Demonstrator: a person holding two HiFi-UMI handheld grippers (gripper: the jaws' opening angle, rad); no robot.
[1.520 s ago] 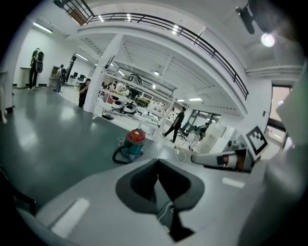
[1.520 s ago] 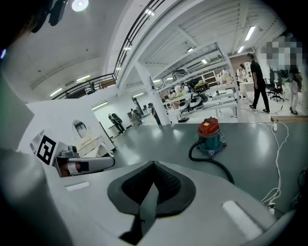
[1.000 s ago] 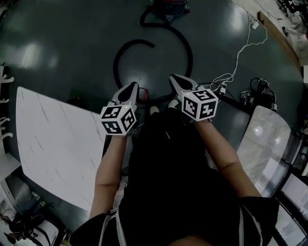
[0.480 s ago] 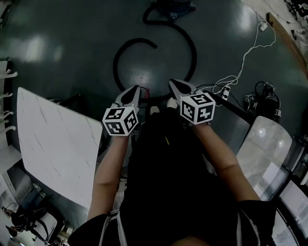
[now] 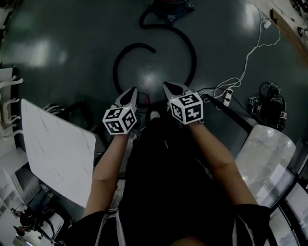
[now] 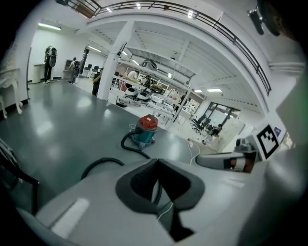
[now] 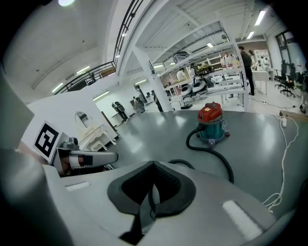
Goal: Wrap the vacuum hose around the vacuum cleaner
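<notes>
While both hands are held in front of the body, the head view shows the left gripper (image 5: 131, 92) at about 11 o'clock of frame centre and the right gripper (image 5: 168, 87) at about 1 o'clock, both angled down at the glossy dark grey-green floor (image 5: 72, 57). In each gripper's own view the jaws are pressed together with nothing between them: left gripper (image 6: 159, 185), right gripper (image 7: 150, 201).

The red-lidded, teal-bodied canister vacuum cleaner (image 5: 168, 5) stands upright on the floor at 12 o'clock, cut off by the top edge of the head view and well apart from both grippers. It shows whole in the left gripper view (image 6: 144, 130) and the right gripper view (image 7: 211, 123).

The black ribbed flexible vacuum hose (image 5: 191, 53) lies flat on the floor between the cleaner and the grippers.
- It leaves the canister low on its 8 o'clock side and sweeps out towards 2 o'clock.
- It then bends down towards the right gripper's tip and passes out of sight behind both grippers.
- It comes back up at 11 o'clock and curls over to a free end near frame centre-top.
- The free end points to roughly 4 o'clock (no single straight axis; overall an S closing into an open ring).
- None of it is wound on the canister.

Other items:
- A thin white power cable (image 5: 250, 53) trails on the floor at 2 o'clock.
- A white marble-patterned tabletop (image 5: 57, 153) sits at 8 o'clock.
</notes>
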